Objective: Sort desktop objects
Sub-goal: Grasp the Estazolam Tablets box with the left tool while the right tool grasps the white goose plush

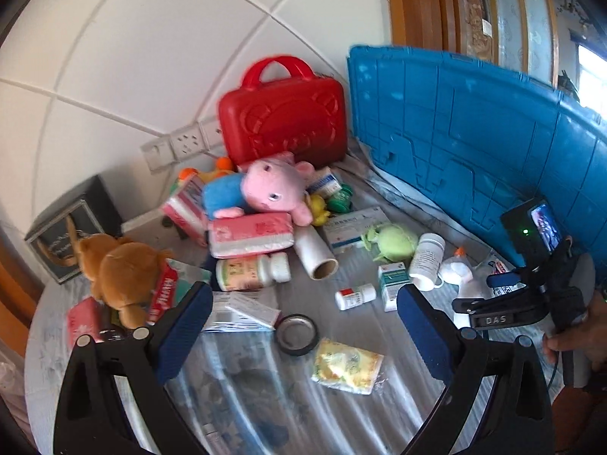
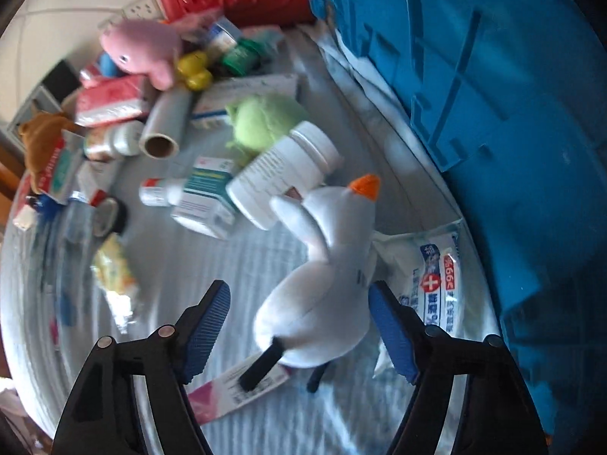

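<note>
- Your right hand-held gripper point(image 2: 299, 326) sits at the bottom centre of its own view, jaws partly spread and pointing steeply down at the table point(image 2: 265, 265).
- The white plush goose point(image 2: 322, 284) lies between its blue pads. The right pad point(image 2: 390, 333) is at the goose's flank, while the left pad point(image 2: 206, 330) stands clear of it, so nothing is pinched.
- The goose is white with an orange beak toward the upper right of the frame, its body stretched toward the lower centre, partly over a pink-and-white box point(image 2: 235, 386).
- Just above it lie a white pill bottle point(image 2: 284, 174), a teal-and-white medicine box point(image 2: 206, 201) and a green plush point(image 2: 261, 121). A wet-wipes pack point(image 2: 436, 276) lies to its right, against the blue crate wall point(image 2: 493, 94).
- Your left hand-held gripper point(image 1: 303, 326) is spread wide and empty at the bottom of its view, above a black tape roll point(image 1: 297, 334) and a yellow sachet point(image 1: 347, 366).
- In that view the goose point(image 1: 461, 271) shows at middle right, beside the right tool.
</note>
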